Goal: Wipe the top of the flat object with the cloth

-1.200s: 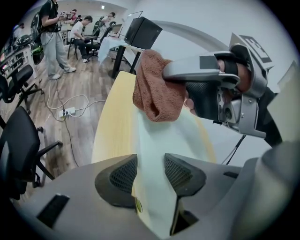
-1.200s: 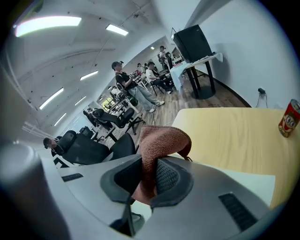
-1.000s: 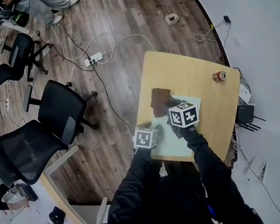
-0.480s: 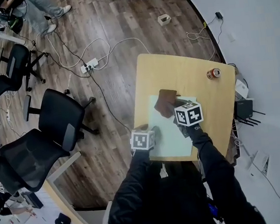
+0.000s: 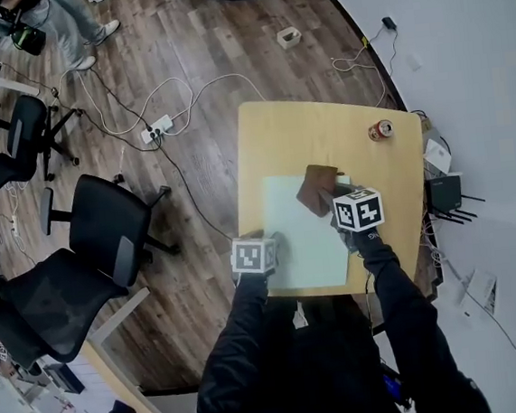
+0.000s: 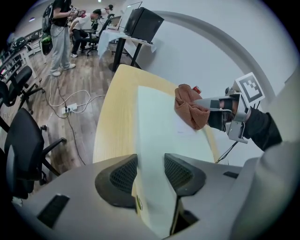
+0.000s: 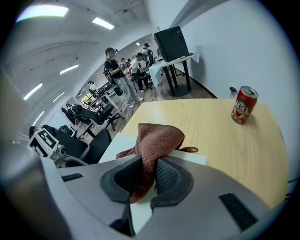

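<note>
A pale green flat board [image 5: 302, 238] lies on the wooden table [image 5: 323, 127]. My left gripper [image 5: 275, 245] is shut on the board's near left edge, and the board [image 6: 157, 122] runs between its jaws. My right gripper [image 5: 337, 204] is shut on a brown cloth [image 5: 318, 189], which rests on the far right part of the board. In the right gripper view the cloth [image 7: 157, 138] bunches up from between the jaws of the right gripper [image 7: 149, 176]. From the left gripper view the cloth [image 6: 191, 108] and right gripper [image 6: 220, 112] are ahead to the right.
A red drink can [image 5: 380, 130] stands near the table's far right corner. Black office chairs [image 5: 106, 229] stand to the left on the wood floor, with a power strip [image 5: 155, 127] and cables. A black device [image 5: 445, 194] sits off the right edge. People stand at the back.
The right gripper has dragged the cloth rightwards along the far part of the board, from its far left corner. The left gripper keeps its hold on the board.
</note>
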A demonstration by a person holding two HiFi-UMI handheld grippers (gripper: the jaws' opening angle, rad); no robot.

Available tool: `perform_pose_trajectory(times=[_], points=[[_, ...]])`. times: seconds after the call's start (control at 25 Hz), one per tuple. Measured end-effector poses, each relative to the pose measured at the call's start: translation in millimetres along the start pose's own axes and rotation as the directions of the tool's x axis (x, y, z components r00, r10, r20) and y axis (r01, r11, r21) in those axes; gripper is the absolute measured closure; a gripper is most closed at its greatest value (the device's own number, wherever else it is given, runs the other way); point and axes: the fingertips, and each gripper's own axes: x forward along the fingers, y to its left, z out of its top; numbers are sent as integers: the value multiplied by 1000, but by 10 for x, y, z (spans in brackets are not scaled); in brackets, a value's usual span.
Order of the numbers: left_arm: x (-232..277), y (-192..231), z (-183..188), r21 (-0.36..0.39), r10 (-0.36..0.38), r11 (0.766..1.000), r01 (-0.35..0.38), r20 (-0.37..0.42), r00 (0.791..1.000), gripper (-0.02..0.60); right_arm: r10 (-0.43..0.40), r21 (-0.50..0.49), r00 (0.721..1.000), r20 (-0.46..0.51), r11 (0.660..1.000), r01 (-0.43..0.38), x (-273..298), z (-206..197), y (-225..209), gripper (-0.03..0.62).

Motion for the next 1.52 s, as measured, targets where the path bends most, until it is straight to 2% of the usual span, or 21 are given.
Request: perform_pose_trajectory(times=[0.12, 0.32, 0.52, 0.72, 0.84, 1.08, 1.24, 1.32, 1.44, 1.52], points=[[-5, 6, 111, 24, 5, 1000, -6, 37, 999, 377, -18, 14, 1000, 3, 1000, 18, -96, -46, -143, 525], [-4, 12, 48, 9, 19, 1000, -19, 3, 1000, 377, -54, 37, 999, 5, 998, 54, -268, -158, -397, 525], [36, 5, 81, 11, 3, 1000, -3, 32, 999, 377, -61, 52, 998, 29, 997, 60, -503, -161, -476, 525], [25, -22, 63, 1, -16, 1000, 16, 19, 1000, 377, 49, 34, 993, 103, 998, -53, -686, 61, -3, 525], [5, 17, 66, 24, 13, 1000, -13, 10, 1000, 377, 135, 31, 983, 127, 990, -140, -639, 146, 388, 525], [25, -8, 67, 18, -5, 1000, 5, 14, 1000, 377, 295, 23, 950, 101, 954, -299, -278, 218, 1130, 525], [46, -39, 83, 9, -24, 1000, 24, 21, 1000, 376, 378, 58, 923, 66, 922, -382, -26, 224, 1422, 525], [47, -3, 82, 8, -12, 1000, 11, 25, 1000, 376, 387, 101, 921, 37, 916, -389, 121, 136, 1432, 525], [54, 0, 87, 10, -16, 1000, 16, 30, 999, 376, 350, 138, 937, -17, 929, -345, 277, -70, 1301, 525], [50, -13, 61, 12, -26, 1000, 25, 18, 1000, 376, 336, 165, 941, -20, 930, -329, 292, -152, 1223, 525]])
